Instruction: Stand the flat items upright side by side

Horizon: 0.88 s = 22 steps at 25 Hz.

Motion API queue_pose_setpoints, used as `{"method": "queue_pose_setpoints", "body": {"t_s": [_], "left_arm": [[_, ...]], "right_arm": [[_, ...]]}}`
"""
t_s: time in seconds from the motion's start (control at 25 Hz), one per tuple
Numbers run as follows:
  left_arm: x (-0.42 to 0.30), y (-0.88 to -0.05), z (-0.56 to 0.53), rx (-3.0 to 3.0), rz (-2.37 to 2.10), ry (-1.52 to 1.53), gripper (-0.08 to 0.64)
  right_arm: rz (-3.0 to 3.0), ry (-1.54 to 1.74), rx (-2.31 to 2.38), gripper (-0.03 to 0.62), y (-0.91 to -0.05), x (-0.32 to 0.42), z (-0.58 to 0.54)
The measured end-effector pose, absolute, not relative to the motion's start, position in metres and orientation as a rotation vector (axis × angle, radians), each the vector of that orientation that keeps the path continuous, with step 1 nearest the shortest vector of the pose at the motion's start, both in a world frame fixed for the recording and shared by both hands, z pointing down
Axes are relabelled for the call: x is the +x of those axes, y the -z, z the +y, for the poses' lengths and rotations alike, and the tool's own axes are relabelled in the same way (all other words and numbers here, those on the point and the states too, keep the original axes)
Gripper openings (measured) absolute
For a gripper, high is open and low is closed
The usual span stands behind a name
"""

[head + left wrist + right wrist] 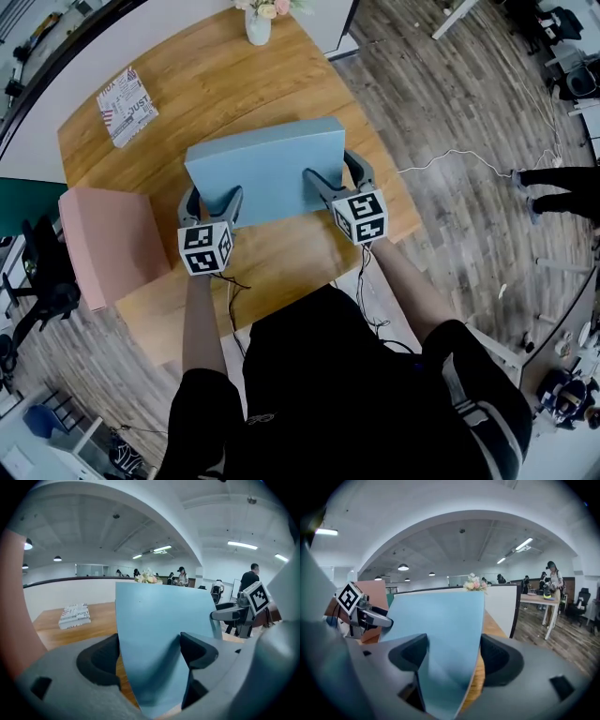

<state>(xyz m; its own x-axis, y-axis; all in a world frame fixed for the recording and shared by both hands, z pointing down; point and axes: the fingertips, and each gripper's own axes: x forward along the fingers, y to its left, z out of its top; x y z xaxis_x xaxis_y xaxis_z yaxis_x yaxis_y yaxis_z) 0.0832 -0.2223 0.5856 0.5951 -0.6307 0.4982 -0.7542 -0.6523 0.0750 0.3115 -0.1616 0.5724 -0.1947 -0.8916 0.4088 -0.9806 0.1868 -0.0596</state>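
So both claws are clamped on the same thing here: the left claw (214, 199) (150, 651) grips the big blue flat box (262, 169) (159, 616) (440, 620) near its left end, and the right claw (333, 178) (452, 656) grips it near its right end. The box is up on edge, roughly upright, over the middle of the wooden bench (216, 75). I honestly can't tell if its bottom edge is touching the wood. A pink flat box (108, 239) sits off at the bench's left edge, apart from the blue one. There's a newspaper-print box (127, 105) (75, 615) lying flat at the far left, and a white vase of flowers (258, 23) at the far edge.
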Motion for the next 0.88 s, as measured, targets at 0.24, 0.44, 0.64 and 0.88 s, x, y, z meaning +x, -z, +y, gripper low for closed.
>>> {"method": "queue_pose_setpoints", "body": {"t_s": [0.24,0.44,0.64,0.88], "left_arm": [[0.080,-0.574,-0.195,2.628,-1.250,-0.585,0.418],[0.073,-0.571,-0.169,2.638,-1.303,-0.580,0.420],[0.069,-0.572,-0.143,2.633,-1.343,-0.585,0.422],[0.065,-0.576,-0.124,2.643,-1.365,-0.627,0.420]], "right_arm": [[-2.196,-0.296,1.837,0.360,-0.562,0.309,-0.133],[-2.208,-0.259,1.829,0.359,-0.561,0.304,-0.110],[-2.228,-0.258,1.790,0.354,-0.561,0.302,-0.087],[-2.278,-0.281,1.744,0.350,-0.561,0.299,-0.069]]}}
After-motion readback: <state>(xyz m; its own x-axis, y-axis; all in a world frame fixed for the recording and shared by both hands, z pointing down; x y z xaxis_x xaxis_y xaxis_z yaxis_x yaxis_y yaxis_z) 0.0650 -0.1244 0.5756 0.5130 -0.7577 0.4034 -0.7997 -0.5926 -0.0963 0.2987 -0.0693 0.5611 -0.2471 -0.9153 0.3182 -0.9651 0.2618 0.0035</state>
